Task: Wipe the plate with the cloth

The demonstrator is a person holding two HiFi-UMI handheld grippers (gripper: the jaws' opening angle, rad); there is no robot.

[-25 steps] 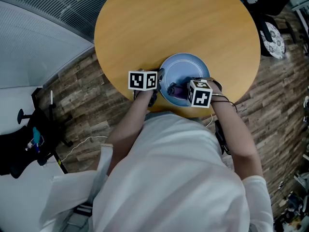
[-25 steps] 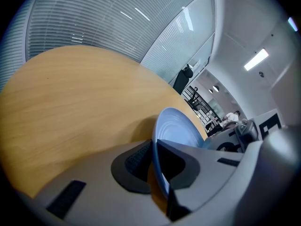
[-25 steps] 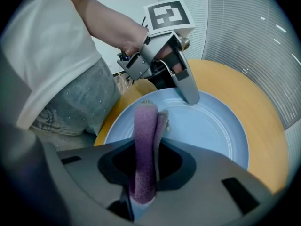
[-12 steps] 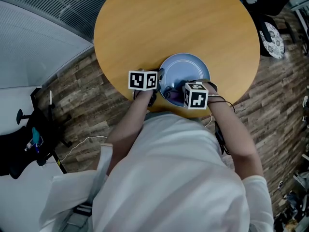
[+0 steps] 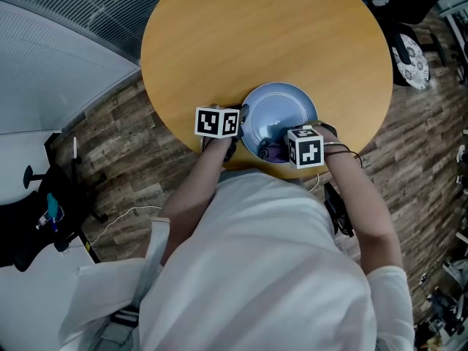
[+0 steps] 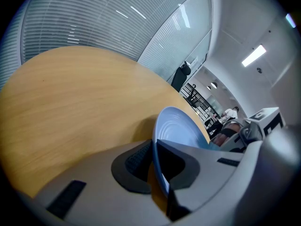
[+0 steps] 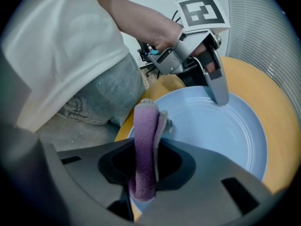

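A light blue plate (image 5: 281, 108) lies at the near edge of the round wooden table (image 5: 263, 35). My left gripper (image 5: 243, 126) is shut on the plate's left rim (image 6: 175, 126), with one jaw above the rim and one below it. My right gripper (image 5: 276, 152) is shut on a folded purple cloth (image 7: 145, 145). The cloth (image 5: 270, 151) presses on the near part of the plate (image 7: 221, 131). In the right gripper view, the left gripper (image 7: 218, 92) clamps the plate's far rim.
The table edge runs just under the plate, close to the person's body. The floor is wood plank, with a white cable (image 5: 124, 218) on it. A black stand (image 5: 44, 210) is at the left and a dark chair (image 5: 413, 50) at the upper right.
My right gripper slid the cloth a little left over the plate's near part, then back to the right. The left gripper and the plate stayed put.
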